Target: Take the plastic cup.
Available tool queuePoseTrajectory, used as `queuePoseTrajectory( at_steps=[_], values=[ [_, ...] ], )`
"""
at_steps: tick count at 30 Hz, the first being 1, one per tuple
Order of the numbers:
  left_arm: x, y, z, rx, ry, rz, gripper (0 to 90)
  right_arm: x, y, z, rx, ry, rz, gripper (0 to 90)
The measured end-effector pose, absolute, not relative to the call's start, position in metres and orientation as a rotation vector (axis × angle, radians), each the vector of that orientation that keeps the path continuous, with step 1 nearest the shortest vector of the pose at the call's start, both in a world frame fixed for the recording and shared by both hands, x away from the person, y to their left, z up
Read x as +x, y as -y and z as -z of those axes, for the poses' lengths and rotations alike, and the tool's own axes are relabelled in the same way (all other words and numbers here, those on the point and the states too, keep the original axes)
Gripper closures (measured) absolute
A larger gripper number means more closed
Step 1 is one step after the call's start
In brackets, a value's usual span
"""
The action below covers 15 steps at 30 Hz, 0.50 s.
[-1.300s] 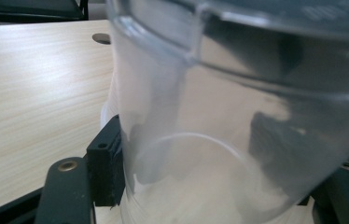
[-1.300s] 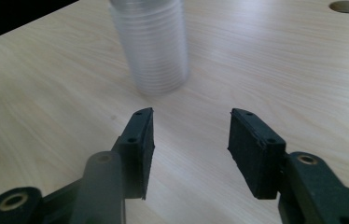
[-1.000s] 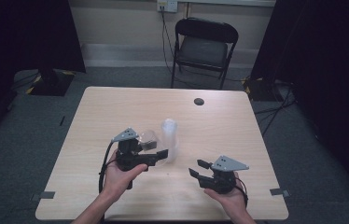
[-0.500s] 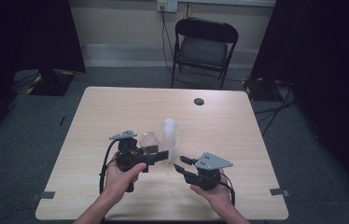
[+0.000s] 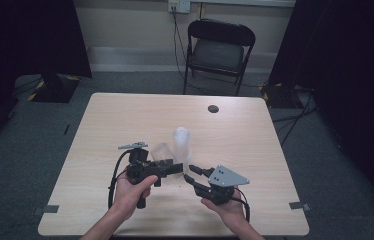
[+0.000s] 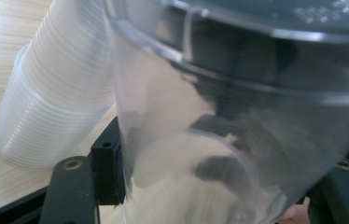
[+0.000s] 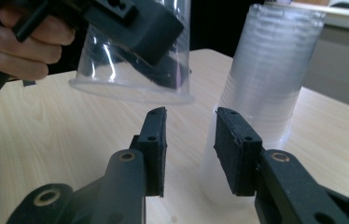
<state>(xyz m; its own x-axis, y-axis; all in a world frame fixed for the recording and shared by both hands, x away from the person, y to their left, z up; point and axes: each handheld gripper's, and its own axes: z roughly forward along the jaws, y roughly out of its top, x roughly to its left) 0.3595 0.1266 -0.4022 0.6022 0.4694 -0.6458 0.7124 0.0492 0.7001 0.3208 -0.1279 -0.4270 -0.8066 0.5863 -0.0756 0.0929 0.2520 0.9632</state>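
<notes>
At the near middle of the worktop we find the left hand-held gripper clamped across the wall of a single clear plastic cup, its jaws drawn in as far as they go on the cup. We see the cup held clear of the worktop, tilted, with its wide rim facing down and towards the right hand-held gripper. Just beside the held cup stands the stack of clear cups, upright on the worktop; in the left gripper view the stack sits close against the cup, and we cannot tell whether they touch. The right hand-held gripper has just been closing to a middling gap, with nothing between its pads, and points at the foot of the stack. A small dark disc lies well apart, near the far edge. The worktop to the left, to the right and beyond the stack lies bare out to its edges. A folding chair stands beyond the far edge.
</notes>
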Motion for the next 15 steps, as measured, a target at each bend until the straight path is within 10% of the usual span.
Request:
queuePoseTrajectory(
  at_steps=[15],
  values=[
    [0.362, -0.129, 0.409, 1.498, -1.038, 0.393, 35.0, 0.324, 0.115, 0.423, 0.515, -2.064, -1.629, 68.3]
  ],
)
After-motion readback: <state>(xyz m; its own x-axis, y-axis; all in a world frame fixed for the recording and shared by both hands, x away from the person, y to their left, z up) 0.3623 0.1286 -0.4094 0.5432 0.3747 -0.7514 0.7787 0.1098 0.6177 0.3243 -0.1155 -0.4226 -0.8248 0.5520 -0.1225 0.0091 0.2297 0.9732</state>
